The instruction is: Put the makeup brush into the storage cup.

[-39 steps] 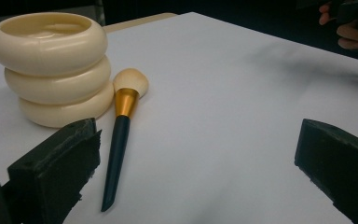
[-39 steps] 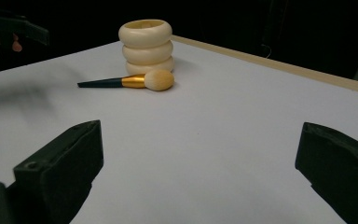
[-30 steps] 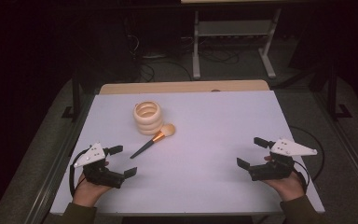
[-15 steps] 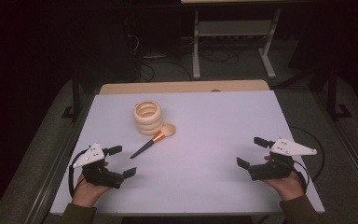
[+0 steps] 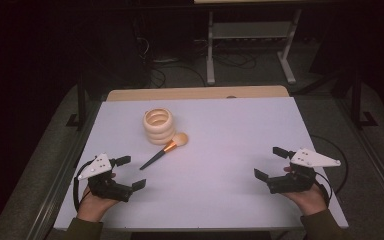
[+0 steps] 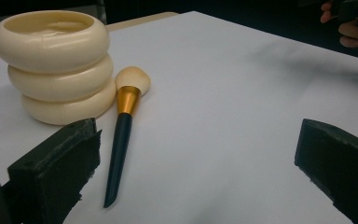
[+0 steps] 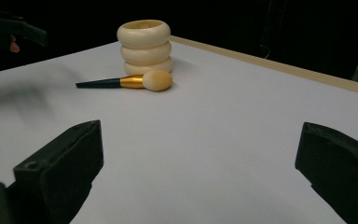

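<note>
Makeup brush (image 5: 163,151) lies on tabletop (image 5: 230,150) far-left, head touching ringed cream holder (image 5: 159,125); left gripper (image 5: 128,172) and right gripper (image 5: 271,163) both spread, empty, near edge; likely best to pinch dark handle mid-length with left.

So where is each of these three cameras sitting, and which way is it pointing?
High view: above the person's side, looking forward and down on the white table; both hands with the left tongs and right tongs enter from below.
Left gripper view: on the left tongs, looking along its black jaws at the ringed holder and brush.
Right gripper view: on the right tongs, looking across the table past its own jaws.
Shared: holder and brush appear in all three.
</note>
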Available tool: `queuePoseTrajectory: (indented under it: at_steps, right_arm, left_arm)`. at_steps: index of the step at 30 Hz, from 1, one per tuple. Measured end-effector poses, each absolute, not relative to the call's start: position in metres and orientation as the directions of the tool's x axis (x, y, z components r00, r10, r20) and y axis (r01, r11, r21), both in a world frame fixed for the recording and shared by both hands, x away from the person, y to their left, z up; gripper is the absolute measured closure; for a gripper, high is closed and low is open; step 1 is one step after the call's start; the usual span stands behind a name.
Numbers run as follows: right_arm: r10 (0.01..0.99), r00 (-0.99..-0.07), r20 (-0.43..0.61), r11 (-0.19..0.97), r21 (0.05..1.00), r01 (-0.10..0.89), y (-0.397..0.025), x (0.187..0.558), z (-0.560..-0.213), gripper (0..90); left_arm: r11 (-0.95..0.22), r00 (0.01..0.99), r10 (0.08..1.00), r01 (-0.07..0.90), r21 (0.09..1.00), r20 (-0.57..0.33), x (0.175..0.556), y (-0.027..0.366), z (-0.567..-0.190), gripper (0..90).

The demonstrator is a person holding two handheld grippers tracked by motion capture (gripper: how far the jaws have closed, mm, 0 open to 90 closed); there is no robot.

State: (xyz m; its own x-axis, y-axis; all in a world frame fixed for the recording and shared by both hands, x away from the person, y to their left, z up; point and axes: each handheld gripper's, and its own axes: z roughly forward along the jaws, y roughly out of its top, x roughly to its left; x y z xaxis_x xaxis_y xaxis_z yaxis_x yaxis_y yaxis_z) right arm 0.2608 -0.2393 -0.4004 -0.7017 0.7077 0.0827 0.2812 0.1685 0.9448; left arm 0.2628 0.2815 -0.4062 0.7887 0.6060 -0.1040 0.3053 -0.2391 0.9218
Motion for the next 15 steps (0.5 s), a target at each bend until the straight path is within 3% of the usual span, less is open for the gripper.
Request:
queuePoseTrajectory:
  at_steps: [15]
  right_arm:
    - [0.708,-0.701,0.081,0.17,0.945,0.281,-0.2392,0.2608,-0.4005,0.2]
  left_arm:
    - [-0.234,0.789,0.605,0.304,0.924,-0.107,0.2625,0.2819,-0.4064,0.0]
